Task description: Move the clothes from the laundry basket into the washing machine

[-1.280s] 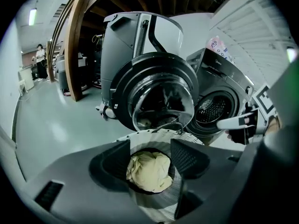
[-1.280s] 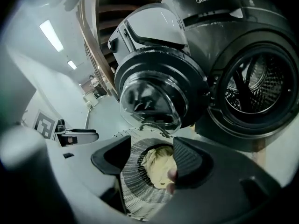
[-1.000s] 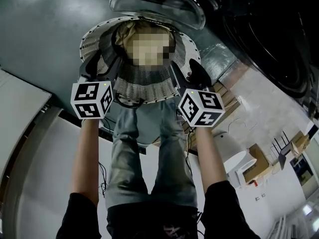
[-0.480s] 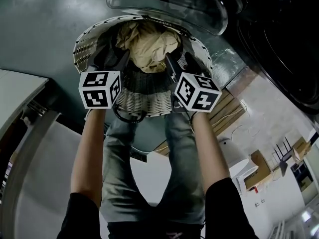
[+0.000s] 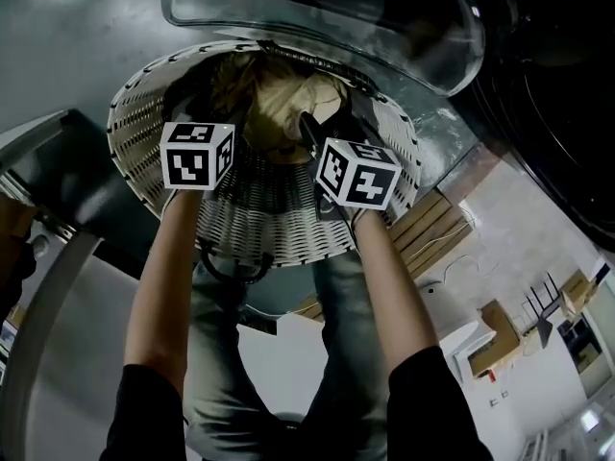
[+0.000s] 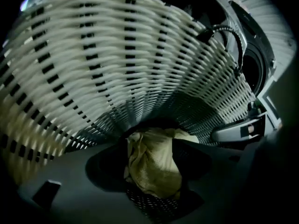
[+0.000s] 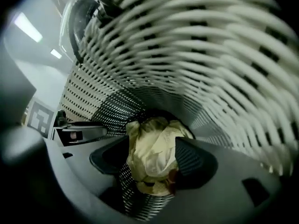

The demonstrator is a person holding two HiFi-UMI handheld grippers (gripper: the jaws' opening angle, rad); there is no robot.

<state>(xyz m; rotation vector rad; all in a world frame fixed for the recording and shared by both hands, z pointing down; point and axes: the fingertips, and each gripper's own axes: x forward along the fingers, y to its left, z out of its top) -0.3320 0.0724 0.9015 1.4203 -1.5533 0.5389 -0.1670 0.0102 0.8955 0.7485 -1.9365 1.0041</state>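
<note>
**A:** How are the arms set?

**B:** The left forearm (image 5: 159,296) and right forearm (image 5: 389,286) run up the middle of the head view, nearly side by side. Both are stretched out toward the basket (image 5: 135,133), and both grippers tip steeply down into its mouth.

**A:** And the left gripper?

**B:** The left gripper (image 6: 152,169) has its jaws spread, and they have just been opening wider. The beige cloth (image 6: 154,162) shows in the gap, low centre of that view, but no pad squeezes it.

**A:** The right one?

**B:** The right gripper (image 7: 152,160) is the same: jaws apart, just opening, with the cloth showing between them unpinched.

**A:** So where is the cloth?

**B:** It lies bunched at the basket's bottom, upper centre of the head view. The glass door (image 5: 317,12) spans the top edge above the rim. The dark washer (image 5: 567,94) fills the upper right.
</note>
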